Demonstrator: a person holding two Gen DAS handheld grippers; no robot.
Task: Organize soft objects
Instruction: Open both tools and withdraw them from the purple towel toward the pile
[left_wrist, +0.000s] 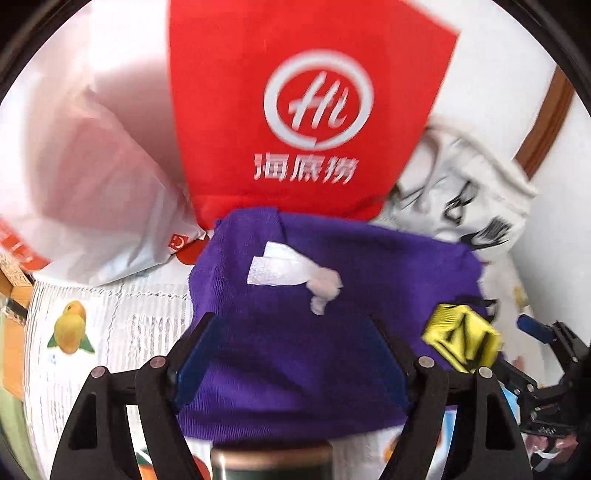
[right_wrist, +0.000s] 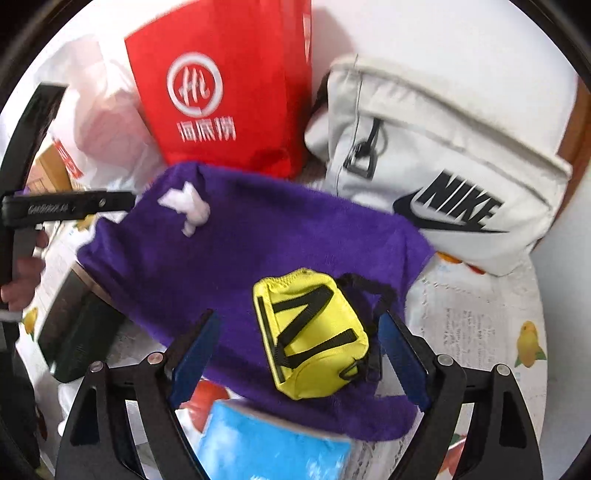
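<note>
Both grippers, left gripper (left_wrist: 291, 325) and right gripper (right_wrist: 299, 321), jaws wide, holding nothing. Purple cloth (right_wrist: 258, 236) lies flat, yellow pouch (right_wrist: 310, 332) on its near right part, white tissue (left_wrist: 291, 273) farther left.

**A lived-in room in a home**

This looks like a private home, not a shop or a lab. The surface (right_wrist: 480, 317) is spread with printed paper showing fruit pictures, the sort of makeshift cover used in a household. On it lie everyday belongings: a red restaurant carrier bag (left_wrist: 295, 103) with a white round logo, a crumpled white plastic bag (left_wrist: 92, 192), a white Nike pouch (right_wrist: 443, 155), a purple towel (left_wrist: 295, 332) and a small yellow pouch (right_wrist: 310, 332). Behind them stands a plain white wall with a strip of brown wooden trim (left_wrist: 546, 122). At the left edge a cardboard box (left_wrist: 14, 280) shows.
</note>
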